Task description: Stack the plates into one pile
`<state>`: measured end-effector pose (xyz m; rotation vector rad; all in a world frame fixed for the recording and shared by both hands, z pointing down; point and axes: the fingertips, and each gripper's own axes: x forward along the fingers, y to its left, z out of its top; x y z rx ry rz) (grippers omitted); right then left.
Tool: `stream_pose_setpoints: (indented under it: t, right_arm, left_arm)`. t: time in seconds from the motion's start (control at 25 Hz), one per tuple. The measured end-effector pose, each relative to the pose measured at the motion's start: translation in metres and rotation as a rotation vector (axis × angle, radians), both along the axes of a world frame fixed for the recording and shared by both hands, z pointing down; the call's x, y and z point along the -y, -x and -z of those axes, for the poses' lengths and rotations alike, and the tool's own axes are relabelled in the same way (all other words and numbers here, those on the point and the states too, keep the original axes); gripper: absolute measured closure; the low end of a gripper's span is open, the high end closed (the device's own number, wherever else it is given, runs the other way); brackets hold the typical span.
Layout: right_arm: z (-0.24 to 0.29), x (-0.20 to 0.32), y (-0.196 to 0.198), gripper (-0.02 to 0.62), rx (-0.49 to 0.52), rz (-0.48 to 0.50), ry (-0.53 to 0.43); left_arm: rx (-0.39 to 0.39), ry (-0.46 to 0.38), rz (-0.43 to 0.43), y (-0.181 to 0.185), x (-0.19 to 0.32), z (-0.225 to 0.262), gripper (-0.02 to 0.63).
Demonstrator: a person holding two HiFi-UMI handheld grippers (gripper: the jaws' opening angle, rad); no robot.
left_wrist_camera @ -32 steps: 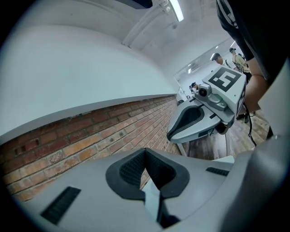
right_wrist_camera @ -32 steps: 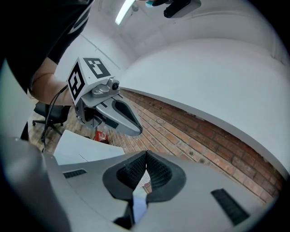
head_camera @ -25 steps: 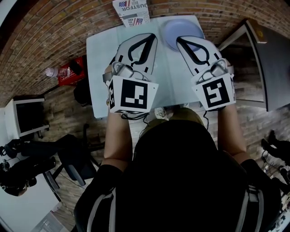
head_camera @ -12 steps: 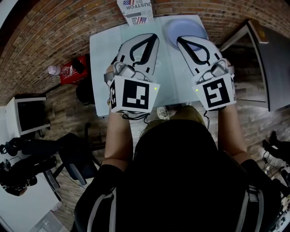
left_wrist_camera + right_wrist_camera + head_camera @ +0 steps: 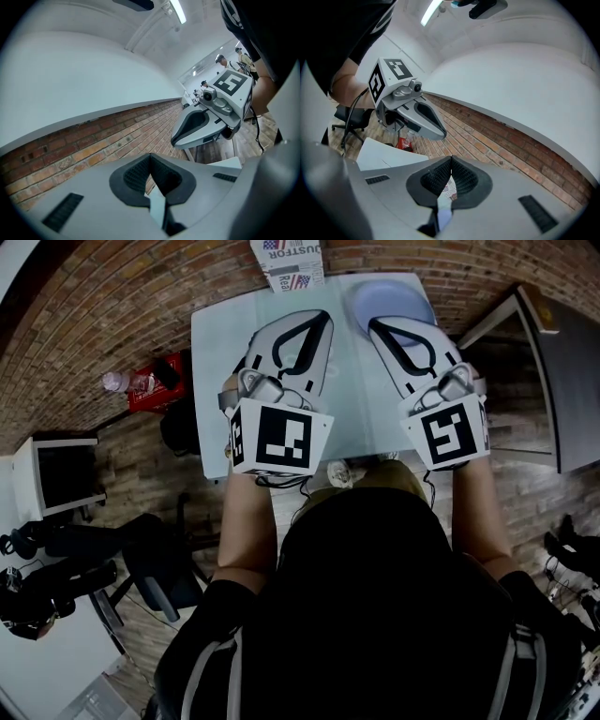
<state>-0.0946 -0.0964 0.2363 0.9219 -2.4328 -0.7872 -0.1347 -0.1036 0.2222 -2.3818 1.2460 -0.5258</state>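
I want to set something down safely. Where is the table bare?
Bare: the table strip between the left gripper and right gripper, and its left edge. Crowded: the far edge, with the blue plate and the printed box.

- Your left gripper [image 5: 150, 155] had its jaws pressed together, nothing between them.
- Your right gripper [image 5: 176, 139] hung beyond, before the brick wall [image 5: 84, 145].

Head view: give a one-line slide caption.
Left gripper and right gripper, both shut and empty, hover over the table near a blue plate.
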Motion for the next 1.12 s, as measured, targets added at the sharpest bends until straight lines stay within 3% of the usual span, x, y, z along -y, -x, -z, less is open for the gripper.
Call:
stream_pose_setpoints:
  t: [1.12]
  right_arm:
    - [-0.0030,0.0027,0.0095,0.560,-0.037,0.017,-0.016]
  left_arm:
    - [0.006,-0.004,-0.002,0.0046,0.0043,0.0005,0.583]
